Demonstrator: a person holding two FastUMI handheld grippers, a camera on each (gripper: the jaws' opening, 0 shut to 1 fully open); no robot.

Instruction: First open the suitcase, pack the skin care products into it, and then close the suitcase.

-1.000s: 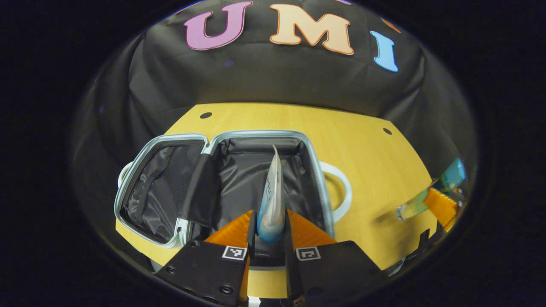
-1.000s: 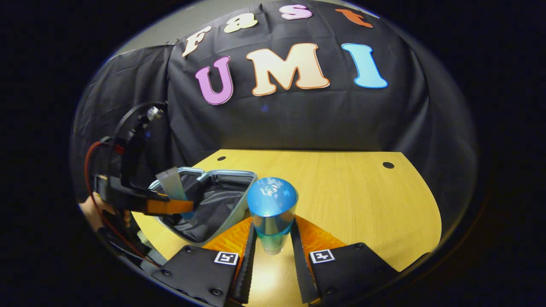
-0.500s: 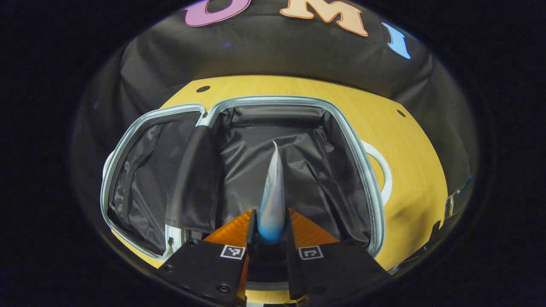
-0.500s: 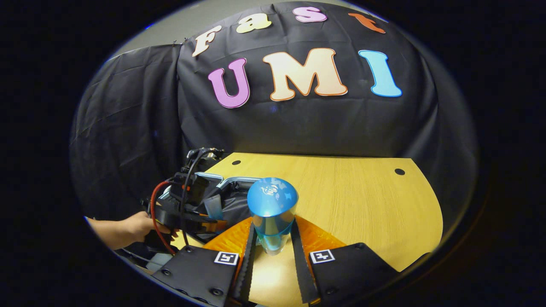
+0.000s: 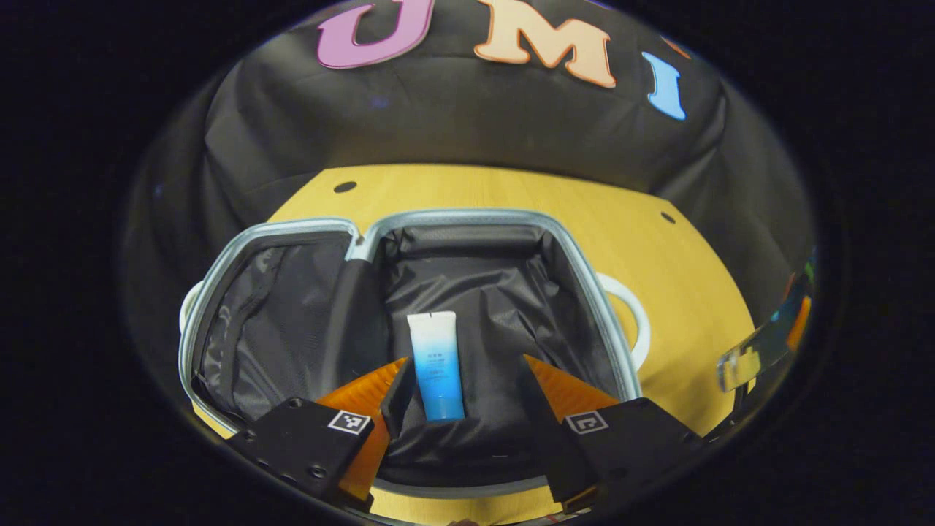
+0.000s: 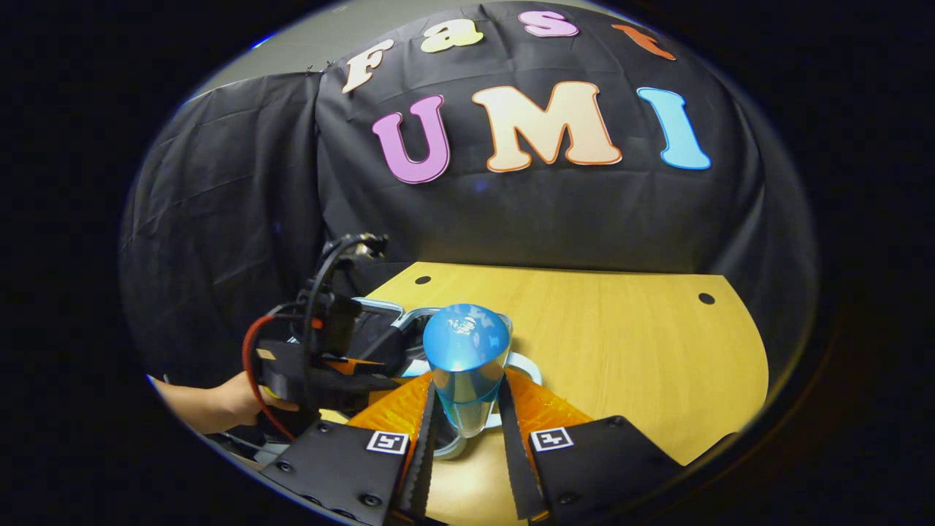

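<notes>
Left tool (image 5: 464, 394) spread wide above the open light-blue suitcase with black lining (image 5: 511, 307), touching nothing. White-to-blue squeeze tube (image 5: 436, 365) lying flat on the lining between the fingers. Right tool (image 6: 465, 438) pinching a clear bottle with a round blue cap (image 6: 466, 365) over the yellow wooden counter (image 6: 628, 351), beside the suitcase.

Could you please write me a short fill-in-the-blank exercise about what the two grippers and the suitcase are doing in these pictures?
1. The white-and-blue tube lies inside the ____ suitcase.
2. The left gripper has its fingers ____, with the tube lying free between them.
3. The right gripper is shut on a bottle with a ____ cap.
4. The suitcase rests on a ____ table.

Missing words: open; open; blue; wooden
</notes>
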